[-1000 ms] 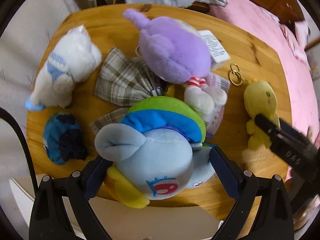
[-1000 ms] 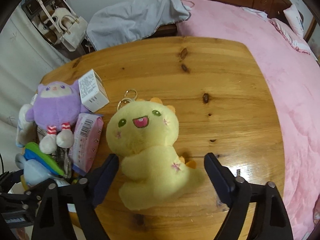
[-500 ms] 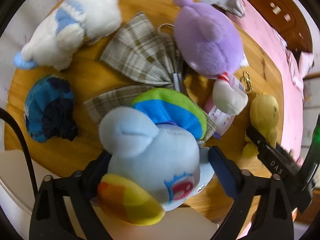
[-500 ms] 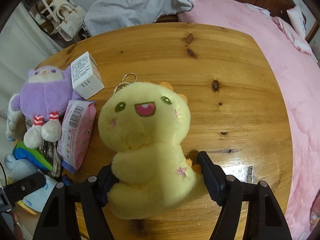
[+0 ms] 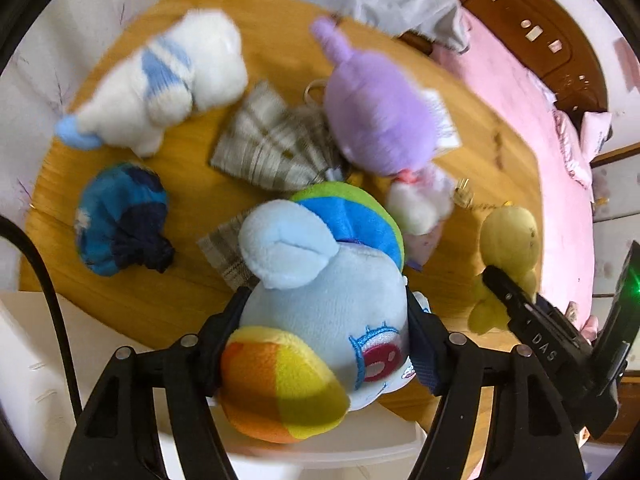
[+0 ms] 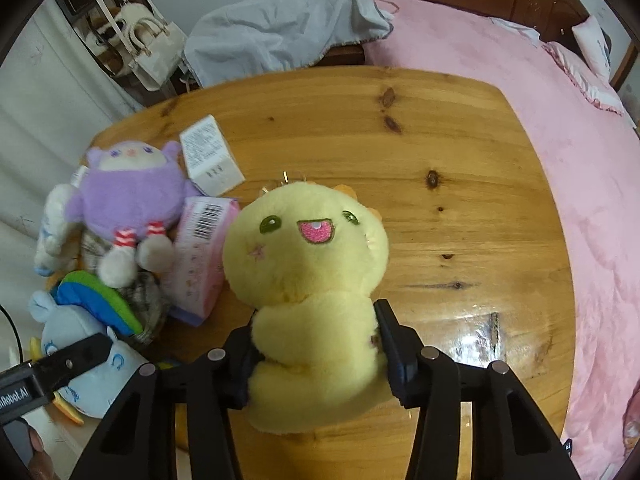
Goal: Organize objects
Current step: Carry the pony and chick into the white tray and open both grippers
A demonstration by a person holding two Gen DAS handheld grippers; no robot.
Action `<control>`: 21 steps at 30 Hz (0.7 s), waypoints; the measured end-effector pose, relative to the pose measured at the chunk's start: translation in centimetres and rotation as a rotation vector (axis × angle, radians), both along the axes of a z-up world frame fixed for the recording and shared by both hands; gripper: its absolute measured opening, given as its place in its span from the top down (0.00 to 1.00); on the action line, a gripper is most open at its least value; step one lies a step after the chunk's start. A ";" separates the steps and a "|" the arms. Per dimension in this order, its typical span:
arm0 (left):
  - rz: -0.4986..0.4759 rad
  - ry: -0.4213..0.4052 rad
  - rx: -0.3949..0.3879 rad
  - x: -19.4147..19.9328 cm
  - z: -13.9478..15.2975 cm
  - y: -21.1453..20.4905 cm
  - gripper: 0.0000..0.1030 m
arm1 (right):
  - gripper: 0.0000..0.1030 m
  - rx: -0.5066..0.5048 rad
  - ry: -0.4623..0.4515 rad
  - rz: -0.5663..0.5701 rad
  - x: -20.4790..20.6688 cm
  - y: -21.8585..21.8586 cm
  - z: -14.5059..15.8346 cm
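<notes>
My left gripper [image 5: 324, 320] is shut on a light blue pony plush [image 5: 320, 300] with a rainbow mane, held at the table's near left edge; the plush also shows in the right wrist view [image 6: 80, 344]. My right gripper [image 6: 316, 340] is shut on a yellow plush [image 6: 316, 280] with a pink mouth, squeezing its body; the plush also shows in the left wrist view [image 5: 508, 240]. A purple plush [image 5: 376, 120] [image 6: 128, 204], a white plush [image 5: 168, 80], a blue sock ball [image 5: 120, 216] and a plaid cloth [image 5: 272, 148] lie on the wooden table [image 6: 440, 200].
A white box [image 6: 210, 156] and a pink packet [image 6: 204, 256] lie beside the purple plush. A pink bed [image 6: 560, 140] runs along the table's right side, with grey cloth [image 6: 280, 32] behind. A white surface [image 5: 36, 360] lies below the table's near edge.
Both grippers have closed from open onto their plushes. The left gripper has tilted the pony plush up towards the camera. The right gripper has moved forward around the yellow plush.
</notes>
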State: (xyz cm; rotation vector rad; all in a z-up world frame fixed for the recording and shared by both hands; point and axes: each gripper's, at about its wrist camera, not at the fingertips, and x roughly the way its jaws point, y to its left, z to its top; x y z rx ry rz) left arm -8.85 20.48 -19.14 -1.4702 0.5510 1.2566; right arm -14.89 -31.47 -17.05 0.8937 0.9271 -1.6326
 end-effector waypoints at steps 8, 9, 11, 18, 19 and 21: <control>-0.035 0.107 0.205 -2.7 9.0 -4.2 0.28 | 0.51 -0.099 -0.031 0.023 3.6 4.8 6.4; -0.041 0.110 0.232 -3.3 10.3 -4.9 0.28 | 0.51 -0.114 -0.037 0.025 4.3 5.4 7.3; -0.057 0.123 0.287 -3.9 12.7 -6.6 0.28 | 0.51 -0.163 -0.043 -0.003 5.9 7.2 9.3; -0.107 0.152 0.454 -6.2 18.4 -13.1 0.28 | 0.50 -0.309 -0.130 0.081 12.0 13.2 15.2; -0.111 0.153 0.462 -6.4 18.6 -13.4 0.28 | 0.50 -0.323 -0.143 0.100 13.0 14.2 15.8; -0.114 0.152 0.475 -7.2 18.9 -14.5 0.27 | 0.50 -0.342 -0.161 0.128 14.8 15.6 16.4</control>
